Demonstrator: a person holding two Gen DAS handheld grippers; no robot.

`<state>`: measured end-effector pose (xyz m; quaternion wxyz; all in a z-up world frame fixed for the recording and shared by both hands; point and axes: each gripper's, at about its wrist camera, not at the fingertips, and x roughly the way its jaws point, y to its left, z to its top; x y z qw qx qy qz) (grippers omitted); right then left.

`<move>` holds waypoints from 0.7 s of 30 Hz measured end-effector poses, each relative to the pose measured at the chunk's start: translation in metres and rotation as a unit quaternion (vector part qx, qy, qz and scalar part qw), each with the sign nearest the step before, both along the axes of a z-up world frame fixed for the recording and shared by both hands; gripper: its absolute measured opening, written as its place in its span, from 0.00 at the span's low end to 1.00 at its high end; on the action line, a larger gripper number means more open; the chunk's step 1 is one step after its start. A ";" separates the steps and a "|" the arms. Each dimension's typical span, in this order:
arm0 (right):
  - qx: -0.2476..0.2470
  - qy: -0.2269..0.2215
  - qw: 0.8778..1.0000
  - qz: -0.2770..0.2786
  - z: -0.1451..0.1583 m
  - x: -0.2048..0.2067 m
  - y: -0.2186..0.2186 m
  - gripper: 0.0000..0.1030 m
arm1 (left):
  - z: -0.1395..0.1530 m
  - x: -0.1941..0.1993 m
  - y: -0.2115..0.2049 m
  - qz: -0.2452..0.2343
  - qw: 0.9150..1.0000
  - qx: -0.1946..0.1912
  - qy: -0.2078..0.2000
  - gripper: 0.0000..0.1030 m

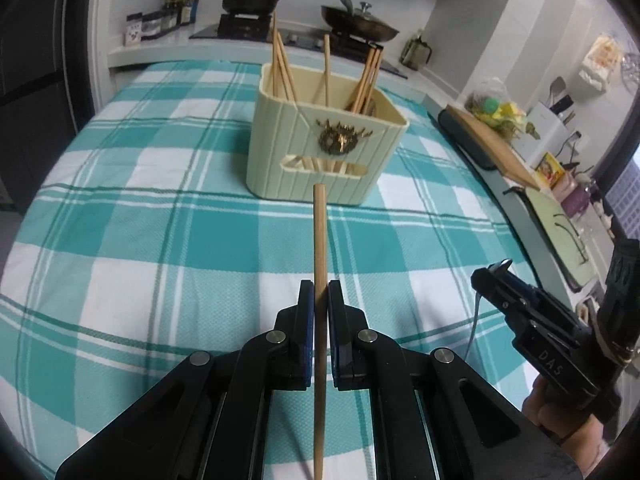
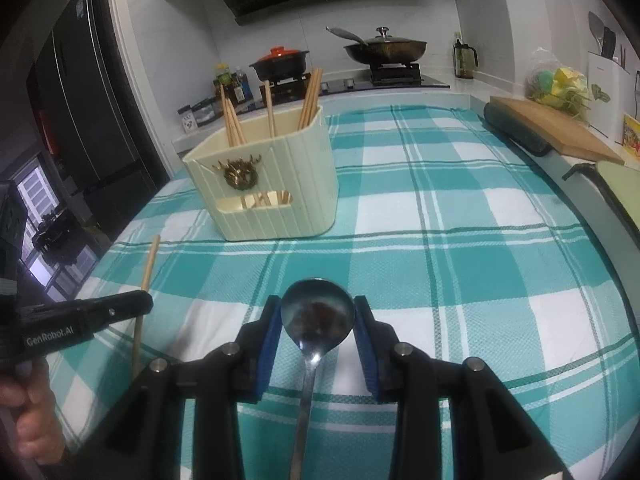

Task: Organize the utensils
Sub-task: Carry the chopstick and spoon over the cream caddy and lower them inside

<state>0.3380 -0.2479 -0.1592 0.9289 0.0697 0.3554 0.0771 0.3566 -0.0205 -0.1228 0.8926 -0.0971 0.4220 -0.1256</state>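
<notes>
My left gripper (image 1: 319, 292) is shut on a single wooden chopstick (image 1: 319, 232), which points forward toward the cream utensil holder (image 1: 320, 148). Several chopsticks (image 1: 282, 72) stand in that holder. In the right wrist view, my right gripper (image 2: 318, 300) is shut on the bowl of a metal spoon (image 2: 316, 316), with the handle running back under the jaws. Both grippers hover above the cloth in front of the holder (image 2: 272, 184). The left gripper (image 2: 136, 304) with its chopstick (image 2: 150, 260) shows at the left of the right wrist view, and the right gripper (image 1: 494, 276) at the right of the left wrist view.
A teal and white checked cloth (image 2: 440, 240) covers the table. Behind it is a stove with a red-lidded pot (image 2: 280, 62) and a wok (image 2: 384, 50). A wooden cutting board (image 2: 552, 128) lies along the right counter. A dark fridge (image 2: 80, 100) stands at the left.
</notes>
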 end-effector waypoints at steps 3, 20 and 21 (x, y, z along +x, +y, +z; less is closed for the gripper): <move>0.002 -0.022 1.000 0.006 0.018 -0.014 0.000 0.35 | 0.022 -0.017 0.007 0.001 1.000 -0.005 -0.028 0.05; -0.012 -0.086 0.996 0.030 0.068 -0.048 0.016 0.35 | 0.064 -0.048 0.029 0.001 0.996 -0.045 -0.079 0.05; -0.012 -0.088 0.996 0.031 0.070 -0.048 0.016 0.35 | 0.065 -0.048 0.031 0.001 0.996 -0.047 -0.079 0.05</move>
